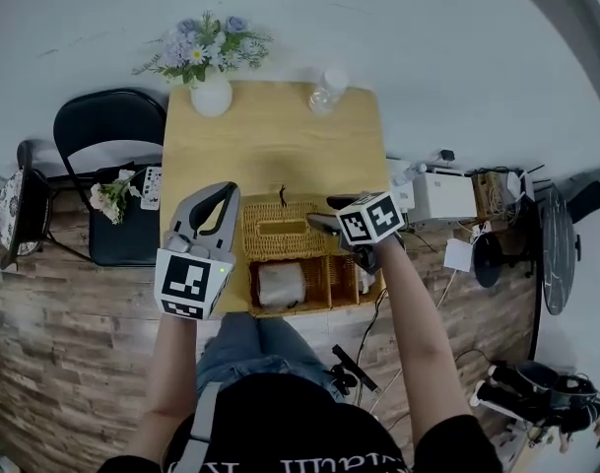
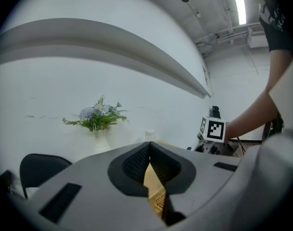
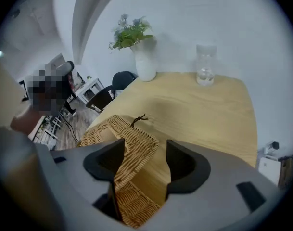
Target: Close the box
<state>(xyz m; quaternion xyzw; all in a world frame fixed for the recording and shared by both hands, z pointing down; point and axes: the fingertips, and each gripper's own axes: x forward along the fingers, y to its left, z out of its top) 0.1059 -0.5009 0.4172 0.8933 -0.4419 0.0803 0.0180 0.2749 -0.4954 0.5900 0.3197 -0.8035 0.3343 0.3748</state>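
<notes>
Woven wicker box [image 1: 309, 310]: right rim hidden beneath right gripper [image 1: 329, 215]; pale bundle [image 1: 280, 284] inside too blurred to identify. In the left gripper view, the left gripper [image 2: 147, 153] hides all but a sliver.

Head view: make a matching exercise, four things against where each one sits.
Things:
1. vase
2. jar
3. chair
4. wicker box

Places:
A. near edge of the table
B. on the floor, left of the table
C. far right corner of the table
D. far left corner of the table

Pairs: 1-D, 2-C, 3-B, 4-A.
</notes>
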